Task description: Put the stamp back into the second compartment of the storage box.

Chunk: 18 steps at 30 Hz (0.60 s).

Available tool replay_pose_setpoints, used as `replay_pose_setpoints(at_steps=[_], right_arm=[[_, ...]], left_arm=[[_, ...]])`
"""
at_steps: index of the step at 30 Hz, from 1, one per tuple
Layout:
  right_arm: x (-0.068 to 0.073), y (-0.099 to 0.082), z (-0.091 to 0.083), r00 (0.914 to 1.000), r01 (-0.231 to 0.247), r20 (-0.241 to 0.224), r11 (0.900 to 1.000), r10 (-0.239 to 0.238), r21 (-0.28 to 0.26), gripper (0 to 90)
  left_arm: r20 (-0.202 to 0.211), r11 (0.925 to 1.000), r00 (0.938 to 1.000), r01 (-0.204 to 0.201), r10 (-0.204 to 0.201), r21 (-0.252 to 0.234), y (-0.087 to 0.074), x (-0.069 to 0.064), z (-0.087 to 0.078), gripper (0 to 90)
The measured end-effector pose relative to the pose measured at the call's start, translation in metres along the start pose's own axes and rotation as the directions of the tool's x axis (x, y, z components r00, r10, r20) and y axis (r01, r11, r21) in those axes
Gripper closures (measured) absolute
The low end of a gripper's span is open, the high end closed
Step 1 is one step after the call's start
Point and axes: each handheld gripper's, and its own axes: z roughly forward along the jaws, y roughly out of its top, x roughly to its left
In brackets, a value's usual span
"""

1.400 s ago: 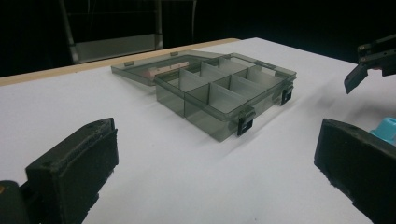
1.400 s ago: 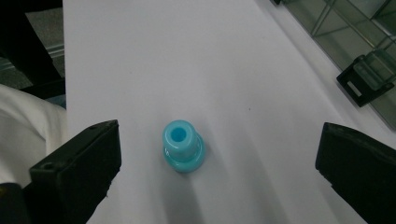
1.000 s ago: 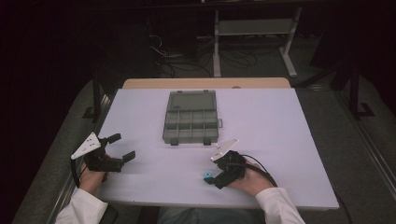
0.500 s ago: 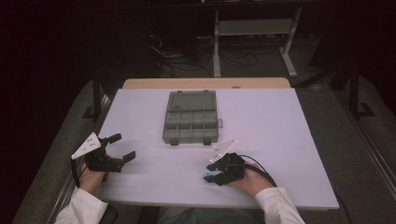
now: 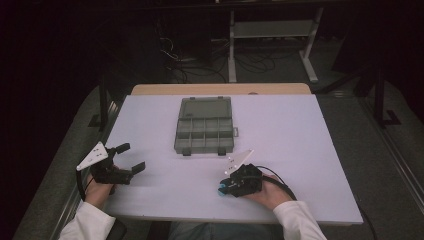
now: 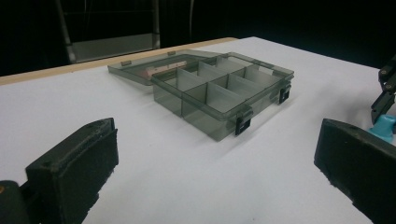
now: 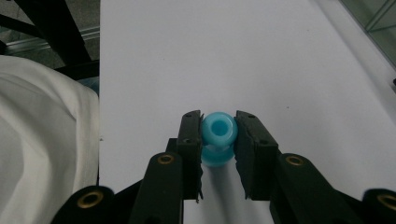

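A small light-blue spool-shaped piece [image 7: 218, 133] rests on the white table top [image 5: 300, 150] near the front edge. My right gripper [image 7: 218, 140] is shut on it, a pad pressing each side; its jaws have just been closing around the piece. From above, the right gripper [image 5: 226, 187] points left with the blue piece [image 5: 221, 190] at its tip. My left gripper [image 5: 132, 156] hovers at the table's left edge, open and holding nothing. In its own view the left gripper [image 6: 217, 172] faces a smoky-grey compartment box [image 6: 219, 88], and the blue piece [image 6: 385, 127] peeks in at far right.
The compartment box [image 5: 205, 125] sits mid-table toward the far side, its lid open flat behind it and its compartments bare. A wooden strip [image 5: 220, 89] borders the far edge. A white sleeve [image 7: 42, 140] lies left of the right gripper. A metal shelf frame [image 5: 270, 30] stands beyond.
The right gripper's jaws have closed onto the blue piece, which lay just ahead of them before. Neither hand has shifted, and the left gripper stays open.
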Motion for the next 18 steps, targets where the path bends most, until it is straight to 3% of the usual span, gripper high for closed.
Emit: replay_pose_setpoints(at_steps=[7,8,18], right_arm=[[-0.001,0.001,-0.002,0.9999,-0.008,-0.01,0.9998,0.008,-0.019,71.1],[-0.001,0.002,-0.003,0.9997,-0.018,-0.017,0.9996,0.018,-0.021,71.2],[-0.004,0.012,-0.007,0.999,-0.038,-0.026,0.9983,0.037,-0.044,71.3]], left_arm=[[0.0,1.0,1.0,-0.004,0.004,0.003,0.0,0.0,0.0,0.0],[0.0,0.9997,0.9998,-0.019,0.019,0.015,0.0,0.001,-0.001,0.0],[0.0,0.9999,1.0,-0.006,0.006,-0.008,0.0,0.0,0.0,0.0]])
